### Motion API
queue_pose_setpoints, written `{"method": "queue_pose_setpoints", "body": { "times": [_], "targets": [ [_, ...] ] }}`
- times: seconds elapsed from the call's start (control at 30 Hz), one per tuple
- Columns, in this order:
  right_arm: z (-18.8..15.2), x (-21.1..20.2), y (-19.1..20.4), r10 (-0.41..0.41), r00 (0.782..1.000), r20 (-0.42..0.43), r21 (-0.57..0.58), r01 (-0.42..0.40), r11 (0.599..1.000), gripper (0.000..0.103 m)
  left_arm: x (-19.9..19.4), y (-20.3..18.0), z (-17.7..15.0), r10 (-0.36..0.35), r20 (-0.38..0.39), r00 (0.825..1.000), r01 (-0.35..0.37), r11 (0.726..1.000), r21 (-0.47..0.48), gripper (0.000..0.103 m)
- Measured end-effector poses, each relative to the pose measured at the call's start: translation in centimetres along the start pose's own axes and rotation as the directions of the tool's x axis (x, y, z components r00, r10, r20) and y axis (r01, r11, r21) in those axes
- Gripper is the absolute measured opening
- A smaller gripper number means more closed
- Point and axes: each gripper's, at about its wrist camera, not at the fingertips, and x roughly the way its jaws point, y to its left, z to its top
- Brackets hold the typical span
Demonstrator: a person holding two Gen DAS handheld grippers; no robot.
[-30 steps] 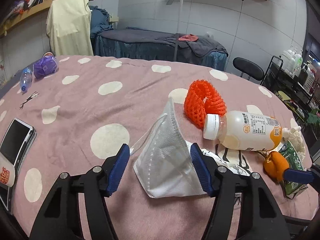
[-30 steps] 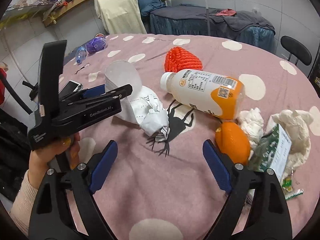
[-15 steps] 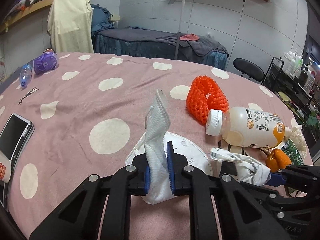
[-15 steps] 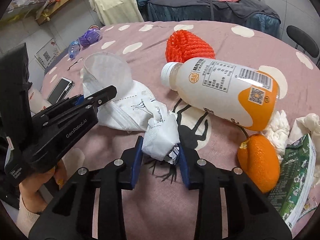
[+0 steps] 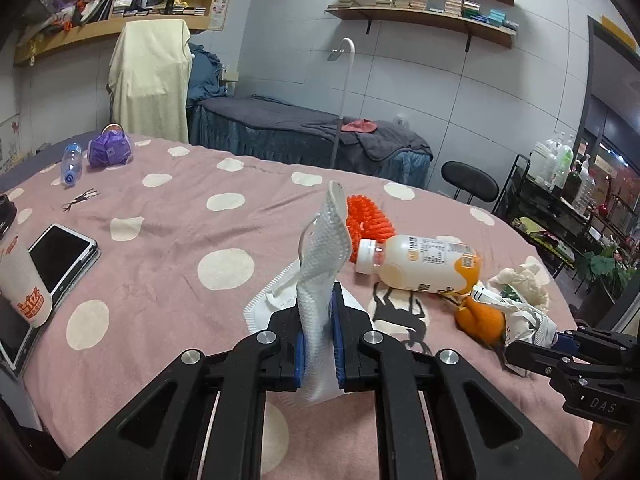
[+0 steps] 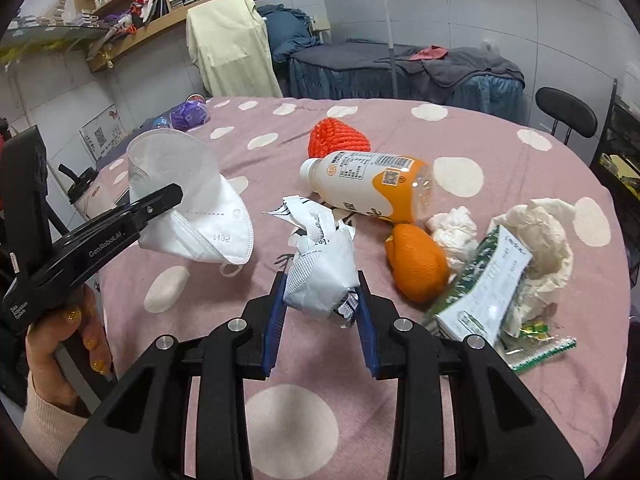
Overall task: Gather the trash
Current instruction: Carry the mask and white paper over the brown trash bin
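pink spotted table (image 6: 500, 128) carries litter: left tool (image 5: 319, 354) clamps a white mask (image 5: 320, 280), right tool (image 6: 320, 320) clamps crumpled wrapper (image 6: 320, 272), both lifted, probably for binning.

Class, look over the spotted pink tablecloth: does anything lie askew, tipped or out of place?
Yes. The orange-and-white plastic drink bottle lies tipped on its side, cap on, beside the orange foam fruit net. Crumpled white tissues and an orange fruit sit scattered near it. Nothing looks spilled.
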Motion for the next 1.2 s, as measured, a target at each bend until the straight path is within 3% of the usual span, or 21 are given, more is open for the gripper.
{"method": "queue_pose_setpoints", "body": {
  "times": [0.33,0.5,0.8,1.2],
  "targets": [
    [-3.1,-4.8,-4.5,-0.072,0.995,0.067,0.101,0.065,0.993,0.034,-3.5,-4.1,-1.1,-0.079,0.055,0.995,0.076,0.995,0.058,0.011],
    [-4.7,-7.7,-7.3,-0.151,0.983,0.102,0.161,0.133,0.978,0.034,-4.7,-6.6,-1.4,-0.140,0.072,0.987,0.133,0.987,0.092,0.011],
    [-8.3,-12.7,-14.2,-0.300,0.946,0.118,0.311,0.252,0.916,0.034,-5.2,-12.7,-1.9,-0.285,0.058,0.957,0.274,0.950,0.153,0.011],
    [-13.8,-16.7,-22.6,-0.466,0.883,0.053,0.482,0.386,0.787,0.034,-4.6,-20.6,-2.9,-0.441,-0.016,0.897,0.432,0.870,0.236,0.011]
  ]
}}
